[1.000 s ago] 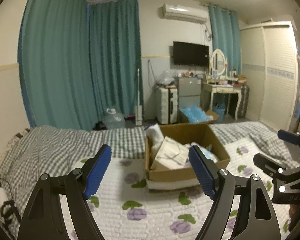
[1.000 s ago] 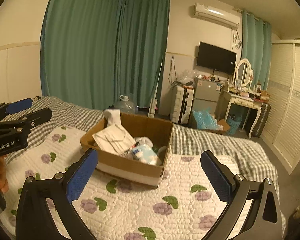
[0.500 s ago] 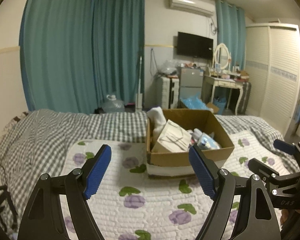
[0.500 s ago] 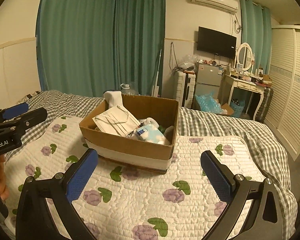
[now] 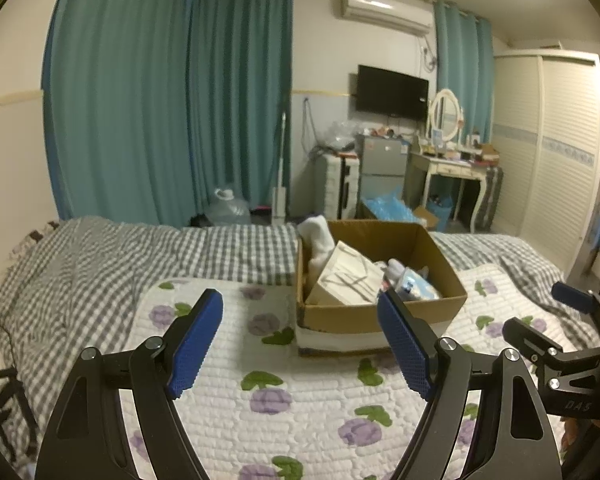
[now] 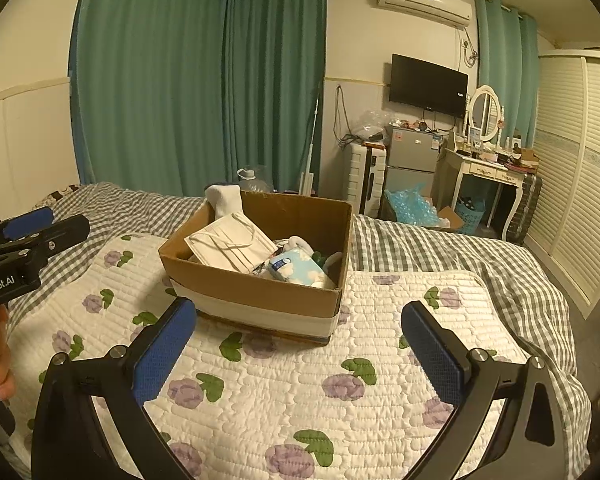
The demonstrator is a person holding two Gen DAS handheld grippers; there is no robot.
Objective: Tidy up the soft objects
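Cardboard box (image 6: 260, 280) of soft stuff is sitting mid-quilt (image 6: 380, 360), looming closer than a second ago. Left gripper (image 5: 300, 344) and right gripper (image 6: 300, 348) are both hanging wide open, empty, probably closing in for a pick.

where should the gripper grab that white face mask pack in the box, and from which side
Take the face mask pack by its raised upper edge, coming down from above. It leans tilted across the other items in the cardboard box, so that edge stands clear, while the box walls block a side approach. The right gripper is open and looks closest.
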